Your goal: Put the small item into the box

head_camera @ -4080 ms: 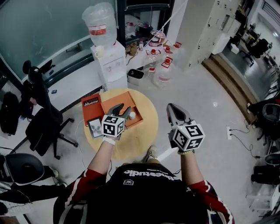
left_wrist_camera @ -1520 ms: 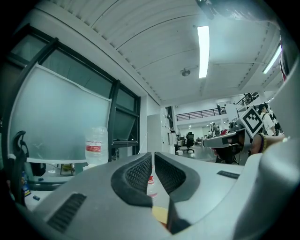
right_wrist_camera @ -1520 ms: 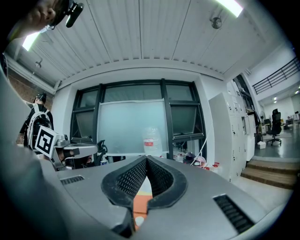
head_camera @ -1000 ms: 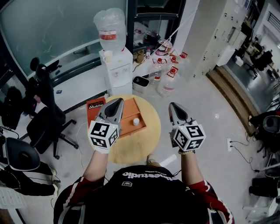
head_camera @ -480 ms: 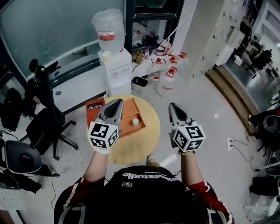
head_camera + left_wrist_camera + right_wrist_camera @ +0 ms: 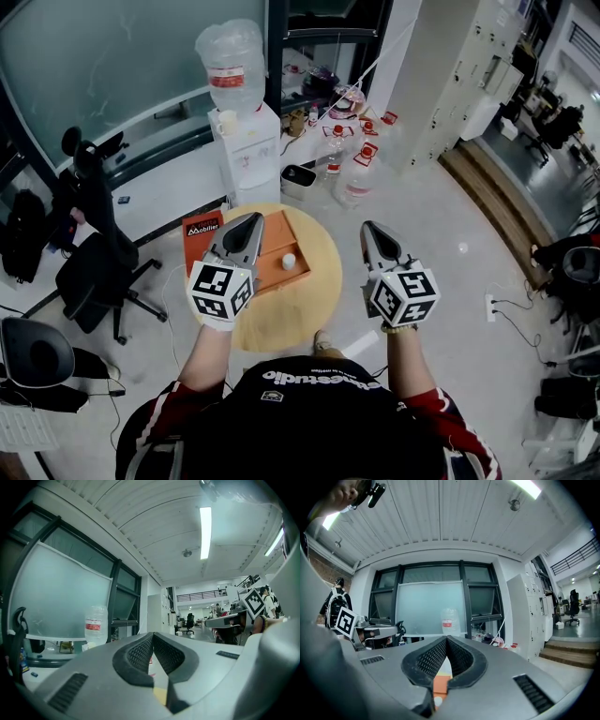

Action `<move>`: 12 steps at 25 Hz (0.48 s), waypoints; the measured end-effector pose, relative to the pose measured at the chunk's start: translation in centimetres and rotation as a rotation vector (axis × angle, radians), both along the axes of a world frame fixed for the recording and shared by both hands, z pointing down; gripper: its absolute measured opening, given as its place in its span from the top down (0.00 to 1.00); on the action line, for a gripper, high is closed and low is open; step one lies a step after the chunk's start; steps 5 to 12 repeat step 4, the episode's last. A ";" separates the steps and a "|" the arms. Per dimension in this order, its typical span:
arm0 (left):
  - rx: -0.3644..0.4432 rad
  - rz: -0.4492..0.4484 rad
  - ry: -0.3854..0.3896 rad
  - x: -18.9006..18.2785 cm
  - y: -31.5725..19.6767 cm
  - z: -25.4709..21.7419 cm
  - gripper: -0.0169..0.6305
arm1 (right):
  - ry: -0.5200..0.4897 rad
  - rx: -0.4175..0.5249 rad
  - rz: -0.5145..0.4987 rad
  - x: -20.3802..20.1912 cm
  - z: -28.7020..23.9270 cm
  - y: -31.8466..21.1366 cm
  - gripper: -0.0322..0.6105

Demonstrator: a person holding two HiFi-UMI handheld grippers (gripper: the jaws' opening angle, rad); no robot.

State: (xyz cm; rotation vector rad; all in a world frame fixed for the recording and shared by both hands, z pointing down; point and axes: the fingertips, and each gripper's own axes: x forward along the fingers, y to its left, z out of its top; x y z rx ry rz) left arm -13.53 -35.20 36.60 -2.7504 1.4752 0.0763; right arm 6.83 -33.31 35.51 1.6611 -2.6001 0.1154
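Observation:
A small white item (image 6: pixel 289 262) lies inside the open orange box (image 6: pixel 281 236) on the round wooden table (image 6: pixel 305 305). My left gripper (image 6: pixel 252 220) hangs above the box's left side, jaws shut and empty. To the right of the table, my right gripper (image 6: pixel 369 229) is also held up and shut, with nothing in it. In the left gripper view the left gripper (image 6: pixel 152 635) points out across the room with its pads pressed together. The right gripper (image 6: pixel 446 639) likewise shows closed pads, and a bit of the orange box (image 6: pixel 440 684) shows below them.
An orange lid (image 6: pixel 199 232) lies at the table's left edge. A water dispenser (image 6: pixel 246 150) stands behind the table, with several water bottles (image 6: pixel 354 178) on the floor to its right. A black office chair (image 6: pixel 94 258) stands at the left.
About four seconds ago my left gripper was low over the box beside the white item; it now stands higher and shut. Over the last second both grippers have barely moved.

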 end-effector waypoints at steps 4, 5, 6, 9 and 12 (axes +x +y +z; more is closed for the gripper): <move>0.002 0.001 0.003 0.1 0.0 0.1 0.95 | 0.002 0.000 0.006 0.3 0.2 0.2 0.91; 0.002 0.001 0.003 0.1 0.0 0.1 0.95 | 0.002 0.000 0.006 0.3 0.2 0.2 0.91; 0.002 0.001 0.003 0.1 0.0 0.1 0.95 | 0.002 0.000 0.006 0.3 0.2 0.2 0.91; 0.002 0.001 0.003 0.1 0.0 0.1 0.95 | 0.002 0.000 0.006 0.3 0.2 0.2 0.91; 0.002 0.001 0.003 0.1 0.0 0.1 0.95 | 0.002 0.000 0.006 0.3 0.2 0.2 0.91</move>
